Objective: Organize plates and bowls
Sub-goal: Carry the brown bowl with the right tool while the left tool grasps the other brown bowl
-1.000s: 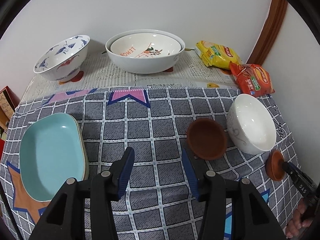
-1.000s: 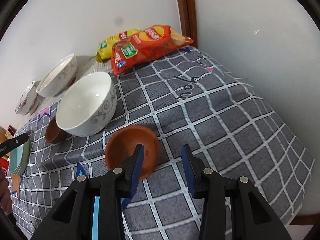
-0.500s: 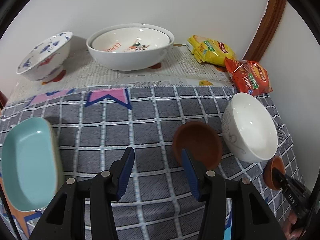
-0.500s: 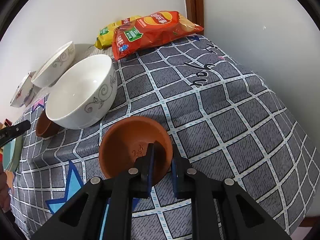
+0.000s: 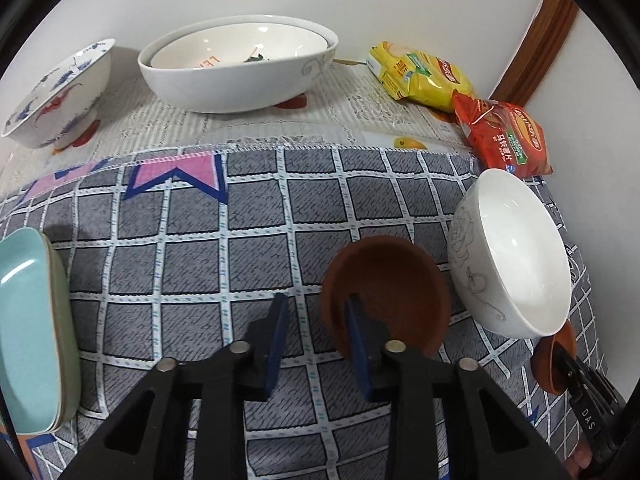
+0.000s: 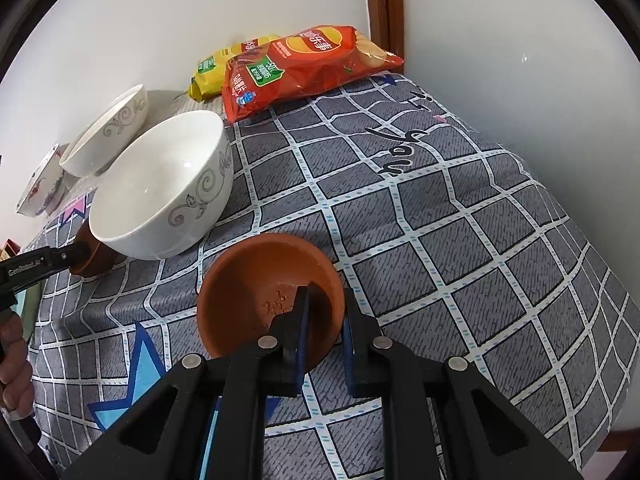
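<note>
My right gripper is shut on the rim of a small brown bowl on the checked cloth; it also shows at the right edge of the left wrist view. My left gripper is open, its jaws straddling the near rim of a second brown bowl. A white bowl with grey scrolls stands between the two brown bowls. Farther back are a large white bowl with a smaller one nested inside and a blue-and-red patterned bowl.
Stacked teal plates lie at the left edge. A yellow snack bag and a red snack bag lie by the wall corner. The table's edge drops off on the right.
My left gripper moved forward and right until its jaws straddle the brown bowl's rim. My right gripper closed on the other brown bowl's rim.
</note>
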Demonstrator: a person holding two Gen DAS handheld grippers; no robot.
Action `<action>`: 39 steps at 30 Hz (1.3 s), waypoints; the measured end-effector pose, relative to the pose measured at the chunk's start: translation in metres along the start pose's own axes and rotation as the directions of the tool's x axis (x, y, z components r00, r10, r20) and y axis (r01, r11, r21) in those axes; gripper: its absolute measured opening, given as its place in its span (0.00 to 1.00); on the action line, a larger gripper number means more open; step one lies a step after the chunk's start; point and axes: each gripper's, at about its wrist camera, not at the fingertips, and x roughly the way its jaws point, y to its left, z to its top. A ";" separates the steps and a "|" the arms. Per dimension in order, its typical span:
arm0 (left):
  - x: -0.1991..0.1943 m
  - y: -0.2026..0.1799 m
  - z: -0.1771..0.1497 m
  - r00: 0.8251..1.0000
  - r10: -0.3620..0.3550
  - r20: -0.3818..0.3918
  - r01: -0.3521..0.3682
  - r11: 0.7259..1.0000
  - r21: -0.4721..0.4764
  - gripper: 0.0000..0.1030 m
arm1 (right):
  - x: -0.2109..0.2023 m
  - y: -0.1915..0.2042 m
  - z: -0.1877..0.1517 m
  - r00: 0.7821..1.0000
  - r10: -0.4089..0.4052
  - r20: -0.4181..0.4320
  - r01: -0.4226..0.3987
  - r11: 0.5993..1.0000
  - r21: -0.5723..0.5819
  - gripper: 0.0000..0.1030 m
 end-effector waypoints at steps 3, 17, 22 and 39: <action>0.002 -0.004 0.000 1.000 -0.008 -0.006 0.008 1.000 0.007 0.12 | -0.001 0.001 0.000 1.000 -0.004 0.003 0.004 1.000 -0.002 0.12; -0.031 0.000 -0.011 1.000 0.006 0.028 -0.007 0.999 0.039 0.07 | -0.019 0.008 0.001 0.999 0.041 0.030 -0.041 0.999 0.004 0.07; -0.049 0.012 -0.015 0.999 0.007 0.045 -0.008 1.000 0.026 0.07 | -0.035 0.009 0.002 0.996 0.072 0.044 -0.073 0.997 0.021 0.07; -0.103 0.043 -0.019 0.991 0.020 0.129 -0.022 1.000 0.010 0.07 | -0.084 0.051 0.058 0.983 0.089 0.162 -0.077 0.994 -0.080 0.07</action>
